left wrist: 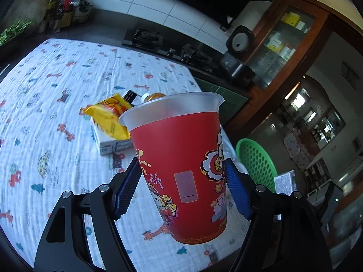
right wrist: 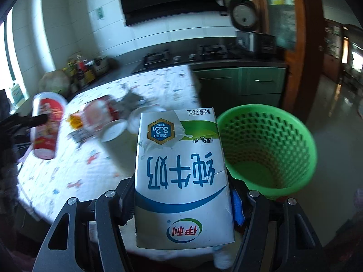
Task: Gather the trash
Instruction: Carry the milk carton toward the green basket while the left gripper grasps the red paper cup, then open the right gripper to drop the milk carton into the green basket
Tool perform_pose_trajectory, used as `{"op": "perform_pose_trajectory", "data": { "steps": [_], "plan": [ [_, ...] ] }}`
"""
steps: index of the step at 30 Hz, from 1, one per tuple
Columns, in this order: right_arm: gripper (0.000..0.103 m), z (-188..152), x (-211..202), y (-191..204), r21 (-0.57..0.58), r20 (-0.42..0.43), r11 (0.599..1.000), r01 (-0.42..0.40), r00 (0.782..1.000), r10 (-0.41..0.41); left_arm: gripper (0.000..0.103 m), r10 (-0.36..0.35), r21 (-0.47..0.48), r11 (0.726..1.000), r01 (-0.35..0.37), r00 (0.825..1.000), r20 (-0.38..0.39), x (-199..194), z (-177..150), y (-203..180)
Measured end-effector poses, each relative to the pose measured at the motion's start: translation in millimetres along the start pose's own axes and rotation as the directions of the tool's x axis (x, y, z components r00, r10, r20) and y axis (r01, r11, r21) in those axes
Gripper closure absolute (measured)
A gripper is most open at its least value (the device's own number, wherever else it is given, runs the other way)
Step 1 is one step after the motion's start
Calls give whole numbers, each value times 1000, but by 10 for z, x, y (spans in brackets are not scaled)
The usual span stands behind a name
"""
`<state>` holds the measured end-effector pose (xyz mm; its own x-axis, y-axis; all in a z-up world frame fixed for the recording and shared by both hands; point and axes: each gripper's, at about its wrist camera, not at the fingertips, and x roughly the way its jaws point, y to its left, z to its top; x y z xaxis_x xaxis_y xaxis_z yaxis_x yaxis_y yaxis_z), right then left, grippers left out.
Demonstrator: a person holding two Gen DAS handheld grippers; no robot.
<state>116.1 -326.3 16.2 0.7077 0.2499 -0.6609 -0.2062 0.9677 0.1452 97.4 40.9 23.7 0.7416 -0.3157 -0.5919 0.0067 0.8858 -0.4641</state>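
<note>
Currently, by label:

Left claw [left wrist: 183, 189]: closed onto a red plastic cup [left wrist: 181, 167], the blue ribbed pads [left wrist: 128, 189] pressed against both sides of its lower half; the cup is carried clear of the table, mouth up and tilted, with a translucent rim and cartoon prints on its wall.

Right claw [right wrist: 182, 200]: clamped on a white milk carton [right wrist: 181, 176], which is gripped by its two side faces; the printing is seen upside down, and the carton is lifted off the table.

Table [left wrist: 45, 104]: covered with a white cloth printed with small cars, trees and giraffes.

Trash left on the table: a yellow snack wrapper [left wrist: 109, 117] is laid on a white carton [left wrist: 111, 145]; behind the cup rim a dark packet [left wrist: 131, 96] and the top of an orange-lidded container [left wrist: 154, 96] are seen. In the right wrist view the pile is blurred, and a white paper cup [right wrist: 113, 131] lying on its side can be made out.

Green basket [right wrist: 267, 149]: a perforated plastic bin, placed on the floor just beside the table edge, to the right of the milk carton; nothing can be seen inside it.

Background: a stove [right wrist: 156, 57] and a rice cooker [right wrist: 245, 31] with its lid raised are seen on the counter.
</note>
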Motion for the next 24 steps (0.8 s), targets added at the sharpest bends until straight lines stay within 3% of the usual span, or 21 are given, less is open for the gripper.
{"op": "perform_pose_trajectory", "data": {
  "steps": [6, 12, 18, 24],
  "plan": [
    [40, 130, 268, -560, 94, -41, 988, 125, 992, -121, 31, -99, 97, 990, 103, 994, -44, 255, 191, -540],
    [40, 226, 686, -1017, 162, -113, 967, 195, 978, -178, 31, -165, 169, 969, 181, 981, -106, 652, 300, -1041],
    [40, 249, 1159, -1261, 185, -179, 956, 227, 964, -194, 31, -191, 228, 947, 228, 966, -172, 1073, 329, -1510],
    [39, 226, 1458, -1421, 218, -219, 955, 200, 964, -151, 31, -182, 273, 933, 235, 961, -206, 1421, 321, -1871]
  ]
}}
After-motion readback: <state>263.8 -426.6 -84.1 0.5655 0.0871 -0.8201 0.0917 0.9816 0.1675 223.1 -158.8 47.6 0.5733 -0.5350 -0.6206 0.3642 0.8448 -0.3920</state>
